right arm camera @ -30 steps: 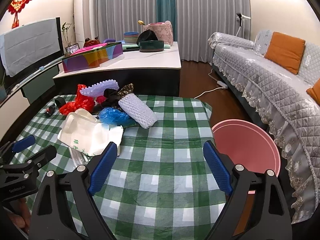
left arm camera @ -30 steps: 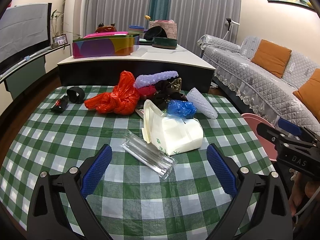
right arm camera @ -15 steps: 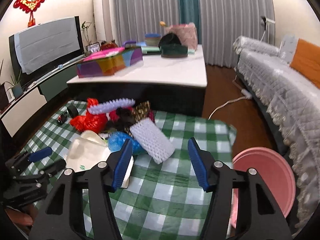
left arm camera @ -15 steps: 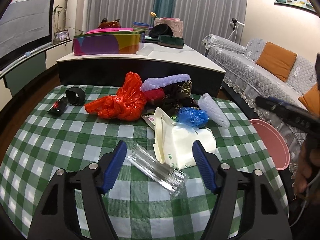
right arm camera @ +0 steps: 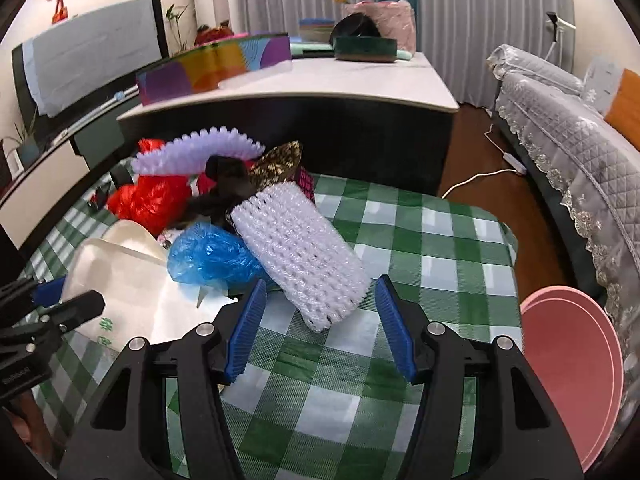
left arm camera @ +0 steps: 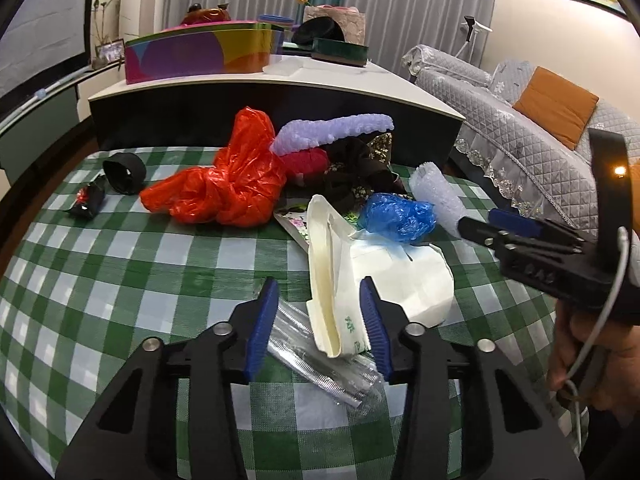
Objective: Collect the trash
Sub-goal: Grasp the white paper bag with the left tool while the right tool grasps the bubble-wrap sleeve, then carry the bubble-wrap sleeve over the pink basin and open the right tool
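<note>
— What's piled on the checked cloth (left arm camera: 120, 264)?

— Soft, crinkly rubbish mostly. In the left wrist view, a crumpled red plastic bag (left arm camera: 224, 184) sits at centre, a knobbly lilac foam strip (left arm camera: 336, 130) arches above it, and a dark patterned cloth (left arm camera: 360, 172) lies to the right. Lower down there's a scrunched blue plastic bag (left arm camera: 396, 216), a smooth cream carrier bag (left arm camera: 384, 276), and a clear ribbed wrapper (left arm camera: 320, 360) flat on the cloth at lower centre.

— And the left gripper (left arm camera: 320, 320)?

— Its jaws have just been closing. The blue pads stand on either side of the cream bag's lower corner and the clear wrapper; the right pad looks to be touching the bag, the left pad is apart, so nothing is gripped yet.

— The right gripper (right arm camera: 320, 324)?

— Partly open, its jaws narrowed moments ago. The lower end of a white foam net sleeve (right arm camera: 300, 256), a webbed, spongy tube, lies just ahead of the tips, untouched.

— Anything else?

— A smooth pink basin (right arm camera: 568, 368) at the right wrist view's lower right, beside the cloth's edge.
</note>
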A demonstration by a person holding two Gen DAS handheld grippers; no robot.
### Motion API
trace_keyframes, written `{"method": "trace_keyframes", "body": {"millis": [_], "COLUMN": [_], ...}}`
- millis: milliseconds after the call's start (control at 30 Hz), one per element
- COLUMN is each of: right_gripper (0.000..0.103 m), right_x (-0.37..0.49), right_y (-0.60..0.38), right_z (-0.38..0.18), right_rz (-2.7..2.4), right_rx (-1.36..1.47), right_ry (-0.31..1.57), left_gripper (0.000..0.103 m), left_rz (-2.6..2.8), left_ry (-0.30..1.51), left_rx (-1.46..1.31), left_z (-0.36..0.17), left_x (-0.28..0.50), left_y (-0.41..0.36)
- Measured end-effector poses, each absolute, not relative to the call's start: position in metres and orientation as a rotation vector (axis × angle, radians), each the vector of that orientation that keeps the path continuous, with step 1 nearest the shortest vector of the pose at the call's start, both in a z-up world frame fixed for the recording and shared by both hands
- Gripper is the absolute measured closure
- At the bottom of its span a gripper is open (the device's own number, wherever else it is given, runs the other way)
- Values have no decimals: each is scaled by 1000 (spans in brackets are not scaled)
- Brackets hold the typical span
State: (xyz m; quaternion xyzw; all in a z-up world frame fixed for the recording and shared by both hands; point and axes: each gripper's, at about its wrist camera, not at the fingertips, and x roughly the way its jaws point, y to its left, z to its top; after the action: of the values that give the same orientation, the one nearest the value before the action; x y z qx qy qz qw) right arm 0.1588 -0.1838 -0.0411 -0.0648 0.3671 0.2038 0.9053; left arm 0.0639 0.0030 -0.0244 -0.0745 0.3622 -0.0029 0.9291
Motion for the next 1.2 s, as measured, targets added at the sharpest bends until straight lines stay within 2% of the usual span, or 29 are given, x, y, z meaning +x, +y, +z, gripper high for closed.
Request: {"method": "trace_keyframes", "body": {"millis": [67,200,267,367,433,633,1200], "right_gripper": [47,59,73,87,90,92,93], "right_x": [162,166,167,166,164,156,103], "right_y": [-183,-180,-180,-179,-179,-188,-230], "right_z": [-45,-49,-50,-50,-48,-34,16], "right_rz": [418,421,426,438,440,443,420], "right_rx": [-138,-147,-150,-147,-148,-116,-55], "right_ry": [771,787,796,802,797,765,656], "left_gripper": [66,75,81,85,90,96,97], "left_rz": [-8,-6,-11,-21,-28,-25,10], "left_ry": [749,769,772,774,769,733,628], "left_rx": [-153,-162,-167,-163,-157,-139,-107], "left_z": [-26,-30,-31,-30,-28,-16,24], "left_x": [66,69,69,68,68,63,31], "left_y": [3,7,8,6,4,3,-5]}}
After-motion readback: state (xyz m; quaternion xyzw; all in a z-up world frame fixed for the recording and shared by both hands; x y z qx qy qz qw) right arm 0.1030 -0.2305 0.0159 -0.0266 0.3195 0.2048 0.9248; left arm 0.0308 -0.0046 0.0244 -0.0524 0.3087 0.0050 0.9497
